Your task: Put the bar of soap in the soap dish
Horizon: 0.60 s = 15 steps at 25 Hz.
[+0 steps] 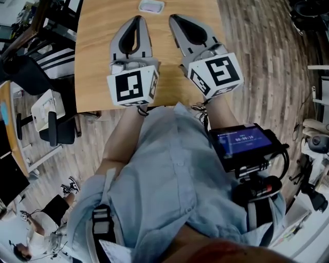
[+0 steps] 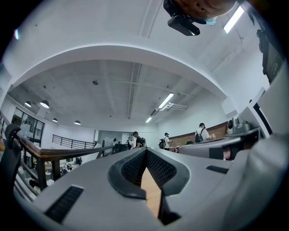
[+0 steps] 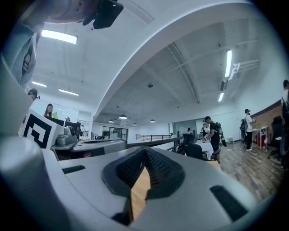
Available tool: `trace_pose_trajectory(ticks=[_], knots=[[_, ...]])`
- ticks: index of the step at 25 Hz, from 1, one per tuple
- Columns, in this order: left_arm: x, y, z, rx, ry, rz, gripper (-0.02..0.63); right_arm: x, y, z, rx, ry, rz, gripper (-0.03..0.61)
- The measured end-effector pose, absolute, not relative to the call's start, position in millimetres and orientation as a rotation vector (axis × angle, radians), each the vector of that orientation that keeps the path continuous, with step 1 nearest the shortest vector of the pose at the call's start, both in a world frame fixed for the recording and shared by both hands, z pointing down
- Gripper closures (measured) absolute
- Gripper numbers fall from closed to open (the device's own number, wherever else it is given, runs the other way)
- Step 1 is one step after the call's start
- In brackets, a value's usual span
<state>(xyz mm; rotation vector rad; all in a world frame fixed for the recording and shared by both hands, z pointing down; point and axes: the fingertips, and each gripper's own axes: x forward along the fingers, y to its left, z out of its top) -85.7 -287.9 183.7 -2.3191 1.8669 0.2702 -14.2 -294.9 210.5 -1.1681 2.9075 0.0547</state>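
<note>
From the head view we see the left grey two-jaw gripper with its black-and-white marker cube [image 1: 137,19] and the matching right gripper [image 1: 174,18] held side by side over the near part of a light wooden table [image 1: 97,31], both pointing away from the person's pale blue shirt [image 1: 169,174]. Each looks drawn to a narrow point. At the far edge of that table, just beyond the two tips and between them, sits a small white rounded soap dish [image 1: 141,7] with the pale lilac bar of soap [image 1: 151,6] lying inside it, apart from both grippers. In the left gripper view, we find the jaws of the left gripper [image 2: 145,150] meeting at their tips with nothing between them, only a wedge of table wood [image 2: 151,194] showing below. In the right gripper view, the right gripper [image 3: 145,150] is likewise pressed together and empty, over the same wood [image 3: 139,189].
</note>
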Motion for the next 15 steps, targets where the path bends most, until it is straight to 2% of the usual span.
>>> trace_pose_trajectory(ticks=[15], knots=[[-91.6, -288.2, 179.0, -2.307, 1.866, 0.284, 0.609, -23.5, -295.4, 206.4, -1.16, 2.908, 0.077, 0.574]])
